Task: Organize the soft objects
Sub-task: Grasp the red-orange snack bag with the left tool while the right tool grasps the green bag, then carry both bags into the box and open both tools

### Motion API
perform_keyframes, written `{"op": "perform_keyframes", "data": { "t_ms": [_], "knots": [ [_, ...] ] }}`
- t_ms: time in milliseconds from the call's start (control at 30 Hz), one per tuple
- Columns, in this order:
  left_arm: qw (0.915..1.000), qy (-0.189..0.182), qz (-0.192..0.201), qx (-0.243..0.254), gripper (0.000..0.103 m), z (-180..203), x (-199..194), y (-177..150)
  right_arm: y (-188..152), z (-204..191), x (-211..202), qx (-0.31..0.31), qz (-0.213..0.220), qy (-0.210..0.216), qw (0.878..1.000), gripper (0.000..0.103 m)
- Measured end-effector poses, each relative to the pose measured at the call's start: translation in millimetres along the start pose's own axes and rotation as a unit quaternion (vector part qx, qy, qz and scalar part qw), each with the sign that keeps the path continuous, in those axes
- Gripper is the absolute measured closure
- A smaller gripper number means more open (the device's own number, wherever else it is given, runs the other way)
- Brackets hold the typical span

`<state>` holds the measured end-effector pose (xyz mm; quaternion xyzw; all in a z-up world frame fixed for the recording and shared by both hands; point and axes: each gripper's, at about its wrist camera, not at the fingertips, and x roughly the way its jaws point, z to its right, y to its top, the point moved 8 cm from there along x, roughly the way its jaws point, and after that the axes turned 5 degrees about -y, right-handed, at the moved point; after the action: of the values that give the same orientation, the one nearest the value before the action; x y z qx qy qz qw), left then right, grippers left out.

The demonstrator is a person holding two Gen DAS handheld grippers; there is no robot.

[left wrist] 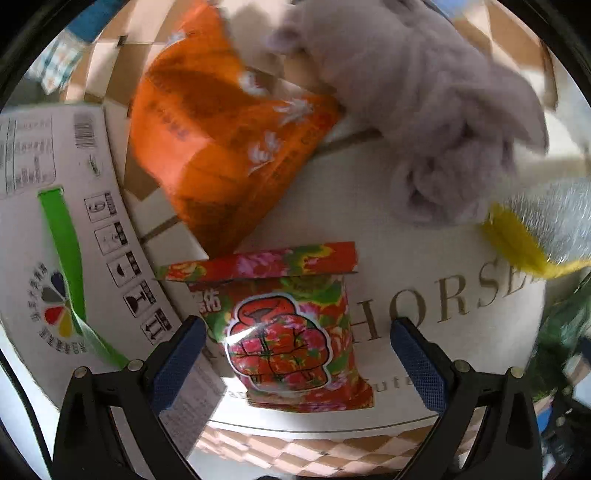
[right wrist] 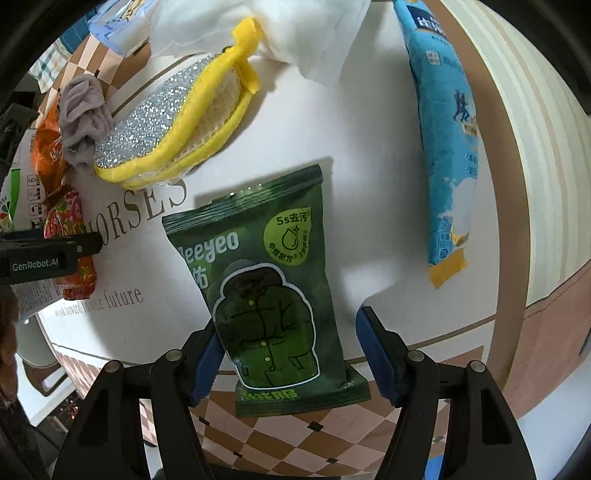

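Note:
My left gripper [left wrist: 295, 354] is open, its fingers on either side of a red floral pouch [left wrist: 288, 328] that lies on a white board [left wrist: 406, 258]. An orange pack [left wrist: 225, 140] and a grey cloth [left wrist: 436, 107] lie beyond it. My right gripper [right wrist: 286, 354] is open around the lower end of a green pouch [right wrist: 266, 284] with a jacket drawing; the left pad seems to touch it, the right pad stands apart. The left gripper's body [right wrist: 40, 256] shows at the left of the right wrist view, over the red pouch [right wrist: 70, 236].
A silver and yellow scrub sponge [right wrist: 173, 125] lies behind the green pouch, a white cloth [right wrist: 266, 29] at the top and a blue pack [right wrist: 447, 133] on the right. A printed carton [left wrist: 55, 240] stands left of the red pouch. Checkered floor lies below the board's edge.

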<state>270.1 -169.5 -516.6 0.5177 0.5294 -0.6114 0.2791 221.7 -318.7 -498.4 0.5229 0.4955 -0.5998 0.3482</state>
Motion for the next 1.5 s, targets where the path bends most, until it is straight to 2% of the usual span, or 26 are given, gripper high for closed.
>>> {"op": "perform_keyframes", "data": {
  "t_ms": [67, 100, 133, 167, 233, 333, 467, 600, 700, 800, 867, 933, 1067, 1167, 1200, 1267, 1300, 1333, 1500],
  "knots": [
    [0.9995, -0.029, 0.007, -0.005, 0.028, 2, -1, -4, 0, 1, 6, 0.003, 0.000, 0.001, 1.000, 0.033],
    [0.9994, -0.030, 0.012, -0.006, 0.035, 3, -3, -8, -2, 4, 4, 0.005, 0.001, 0.000, 1.000, 0.034],
    [0.9994, -0.030, 0.019, -0.005, 0.049, 4, -4, -12, -2, 4, 4, 0.005, 0.002, -0.007, 1.000, 0.036],
    [0.9993, -0.030, 0.024, -0.002, 0.054, 6, -4, -16, -3, 5, 6, 0.004, 0.004, -0.011, 1.000, 0.037],
    [0.9988, -0.019, 0.046, -0.002, 0.056, 7, -3, -25, -1, -1, 12, 0.005, 0.010, -0.021, 1.000, 0.051],
    [0.9978, -0.017, 0.064, -0.004, 0.060, 10, -4, -36, -4, -6, 13, 0.012, 0.015, -0.021, 1.000, 0.063],
    [0.9937, -0.034, 0.107, -0.004, 0.060, 17, -33, -60, -15, -9, 12, 0.028, 0.023, 0.002, 0.999, 0.066],
    [0.9832, -0.086, 0.160, -0.015, 0.060, 4, -78, -102, -37, -37, -8, 0.012, 0.041, 0.049, 0.998, 0.067],
    [0.9728, -0.110, 0.201, -0.035, 0.060, -28, -121, -131, -57, -73, -30, -0.024, 0.061, 0.084, 0.994, 0.067],
    [0.9625, -0.122, 0.230, -0.078, 0.060, -80, -163, -152, -73, -120, -52, -0.061, 0.081, 0.116, 0.988, 0.067],
    [0.9545, -0.138, 0.238, -0.116, 0.060, -129, -183, -166, -81, -161, -63, -0.087, 0.090, 0.140, 0.982, 0.067],
    [0.9498, -0.145, 0.239, -0.141, 0.060, -163, -196, -172, -76, -203, -83, -0.107, 0.091, 0.159, 0.977, 0.067],
    [0.9465, -0.160, 0.220, -0.174, 0.060, -232, -197, -138, -55, -288, -91, -0.134, 0.095, 0.158, 0.974, 0.067],
    [0.9465, -0.183, 0.193, -0.182, 0.060, -280, -171, -103, -32, -336, -85, -0.138, 0.079, 0.139, 0.977, 0.067],
    [0.9482, -0.184, 0.186, -0.180, 0.060, -281, -164, -92, -23, -351, -69, -0.136, 0.073, 0.123, 0.980, 0.067],
    [0.9530, -0.193, 0.163, -0.167, 0.060, -290, -141, -62, 9, -378, -92, -0.129, 0.068, 0.104, 0.984, 0.067],
    [0.9557, -0.198, 0.151, -0.157, 0.060, -296, -134, -53, 19, -386, -76, -0.121, 0.063, 0.091, 0.986, 0.067],
    [0.9577, -0.203, 0.141, -0.148, 0.060, -296, -124, -41, 36, -406, -88, -0.117, 0.056, 0.083, 0.988, 0.067],
    [0.9641, -0.220, 0.095, -0.114, 0.060, -293, -78, 1, 62, -430, -50, -0.101, 0.045, 0.048, 0.993, 0.067]
  ]
}}
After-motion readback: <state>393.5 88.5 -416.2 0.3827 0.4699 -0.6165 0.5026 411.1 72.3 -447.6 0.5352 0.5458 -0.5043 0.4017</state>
